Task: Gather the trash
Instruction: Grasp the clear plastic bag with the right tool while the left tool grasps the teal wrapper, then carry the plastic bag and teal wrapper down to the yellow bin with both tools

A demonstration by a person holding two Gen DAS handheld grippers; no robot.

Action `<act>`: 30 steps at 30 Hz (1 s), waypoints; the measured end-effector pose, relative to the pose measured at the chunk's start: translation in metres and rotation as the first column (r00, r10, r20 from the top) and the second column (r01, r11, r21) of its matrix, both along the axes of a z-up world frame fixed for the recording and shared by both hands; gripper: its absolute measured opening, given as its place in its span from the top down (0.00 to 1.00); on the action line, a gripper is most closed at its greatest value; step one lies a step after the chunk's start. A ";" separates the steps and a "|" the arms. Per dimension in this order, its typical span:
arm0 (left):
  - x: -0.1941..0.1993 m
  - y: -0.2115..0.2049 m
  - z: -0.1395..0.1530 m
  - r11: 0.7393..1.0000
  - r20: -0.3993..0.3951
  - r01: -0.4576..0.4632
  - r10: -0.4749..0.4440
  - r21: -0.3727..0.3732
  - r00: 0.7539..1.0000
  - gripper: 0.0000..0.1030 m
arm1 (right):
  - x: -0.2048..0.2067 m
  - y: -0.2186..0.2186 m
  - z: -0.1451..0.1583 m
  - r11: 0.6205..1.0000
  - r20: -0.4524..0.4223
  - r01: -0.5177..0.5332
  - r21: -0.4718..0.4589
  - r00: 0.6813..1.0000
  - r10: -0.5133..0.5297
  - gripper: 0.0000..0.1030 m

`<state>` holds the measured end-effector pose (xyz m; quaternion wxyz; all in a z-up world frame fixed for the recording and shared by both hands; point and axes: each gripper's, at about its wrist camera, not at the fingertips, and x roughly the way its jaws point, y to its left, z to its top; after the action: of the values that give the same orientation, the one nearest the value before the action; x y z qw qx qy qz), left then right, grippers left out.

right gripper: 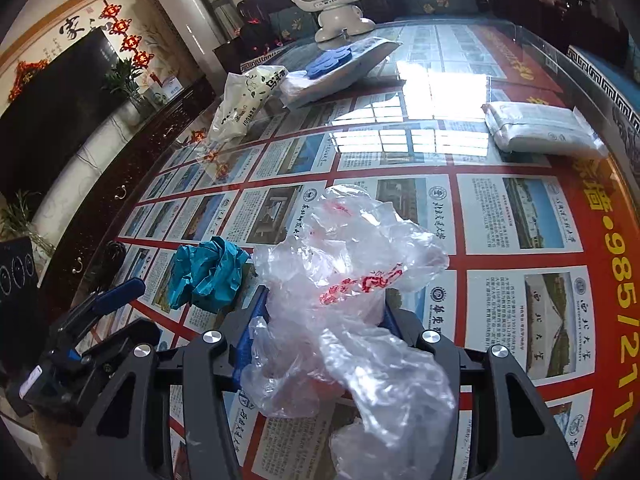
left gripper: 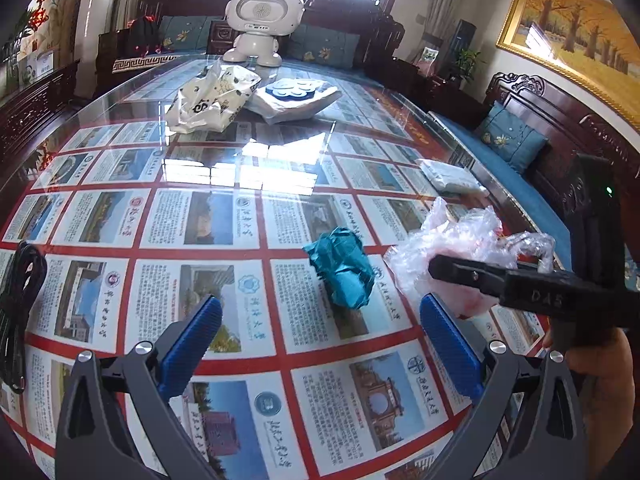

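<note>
A crumpled clear plastic bag [right gripper: 360, 264] with red print lies on the glass-topped table [right gripper: 520, 216]. My right gripper [right gripper: 324, 308] is shut on it, its blue pads [right gripper: 252, 320] pressing the film from both sides, with bag spilling over the jaws toward the camera. A ball of crumpled teal paper [left gripper: 342, 272] sits just left of the bag. My left gripper [left gripper: 320, 320] stands open right before it, nothing between its blue fingers [left gripper: 196, 332]. In the left wrist view a black finger of the right gripper [left gripper: 472, 276] lies across the bag [left gripper: 460, 236].
Farther back lie a white printed bag [left gripper: 212, 96], a white package with a blue piece [left gripper: 296, 94] on it, and a white robot-shaped speaker [left gripper: 260, 24]. A folded white packet [left gripper: 448, 178] lies near the right edge, a black cable [left gripper: 20, 300] at the left. Dark wooden sofas surround the table.
</note>
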<state>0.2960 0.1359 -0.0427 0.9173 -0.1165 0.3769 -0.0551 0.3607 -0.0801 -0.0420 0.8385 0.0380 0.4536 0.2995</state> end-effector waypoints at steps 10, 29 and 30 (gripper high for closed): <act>0.032 -0.017 -0.006 0.999 -0.038 -0.030 0.031 0.028 0.999 0.04 | -0.013 -0.031 0.011 0.999 0.061 -0.005 -0.032 0.998 0.007 0.49; -0.008 -0.035 0.000 0.999 -0.035 0.033 -0.032 0.041 0.999 0.72 | -0.047 -0.055 0.019 0.999 0.033 -0.027 0.031 0.999 0.026 0.49; -0.019 -0.037 0.002 0.998 -0.027 0.039 -0.038 0.039 0.999 0.72 | -0.055 -0.058 0.021 0.999 0.039 -0.033 0.029 0.999 0.032 0.49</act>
<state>0.2769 0.0987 -0.0407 0.9131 -0.0919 0.3920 -0.0640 0.3058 -0.1381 -0.0215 0.8415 0.0373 0.4332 0.3206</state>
